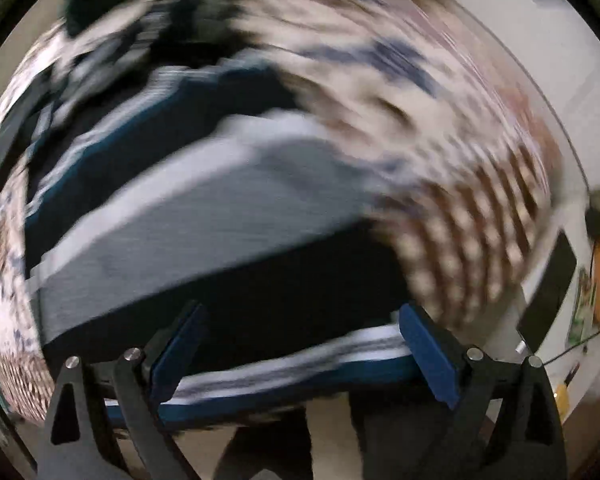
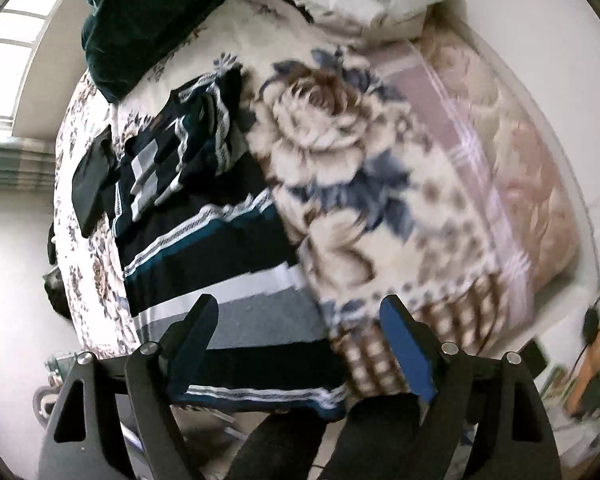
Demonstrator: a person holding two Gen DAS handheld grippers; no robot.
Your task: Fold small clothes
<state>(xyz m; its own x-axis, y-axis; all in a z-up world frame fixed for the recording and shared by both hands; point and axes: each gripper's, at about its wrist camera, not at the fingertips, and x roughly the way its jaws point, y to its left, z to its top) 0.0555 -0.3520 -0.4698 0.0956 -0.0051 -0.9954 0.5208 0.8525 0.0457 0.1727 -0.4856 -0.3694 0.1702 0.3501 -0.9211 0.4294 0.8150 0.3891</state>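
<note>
Hovering over striped garment [image 2: 204, 240] lower centre on floral blanket [image 2: 340, 152]: left gripper [image 1: 304, 344], right gripper [image 2: 300, 328], jaws spread wide, gripping nothing.

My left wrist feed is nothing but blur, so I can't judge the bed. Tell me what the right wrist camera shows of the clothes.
Observer: A large striped garment lies spread out on the floral blanket, with its near hem at the edge of the bed.
Operator: Report what else lies on that blanket.
Observer: A crumpled pile of striped clothes sits at the spread garment's far end, and a small dark piece lies just left of that pile.
</note>
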